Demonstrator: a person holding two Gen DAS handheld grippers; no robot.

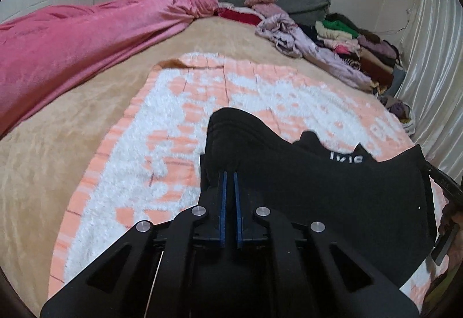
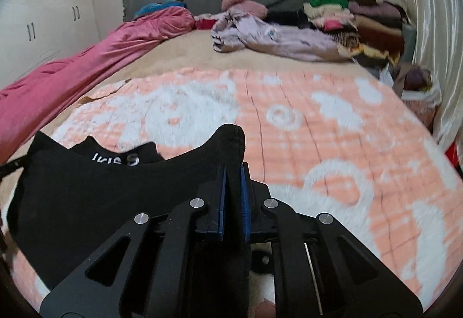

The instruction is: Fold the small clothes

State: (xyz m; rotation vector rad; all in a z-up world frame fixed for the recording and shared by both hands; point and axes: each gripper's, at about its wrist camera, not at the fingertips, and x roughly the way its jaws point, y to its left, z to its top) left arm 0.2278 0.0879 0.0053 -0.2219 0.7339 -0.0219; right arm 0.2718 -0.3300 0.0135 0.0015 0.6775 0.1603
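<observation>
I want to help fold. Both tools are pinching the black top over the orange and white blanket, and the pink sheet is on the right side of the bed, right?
Almost. The pink sheet is on the left side, as both wrist views show. The rest is right.

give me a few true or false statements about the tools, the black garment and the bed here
1. Both the left tool and the right tool are shut on the black garment. True.
2. The garment carries white lettering. True.
3. The garment lies folded on the pink blanket. False: it is held up over the orange-and-white blanket.
4. The clothes pile is on the bed's left side. False: it is at the far right.
</observation>
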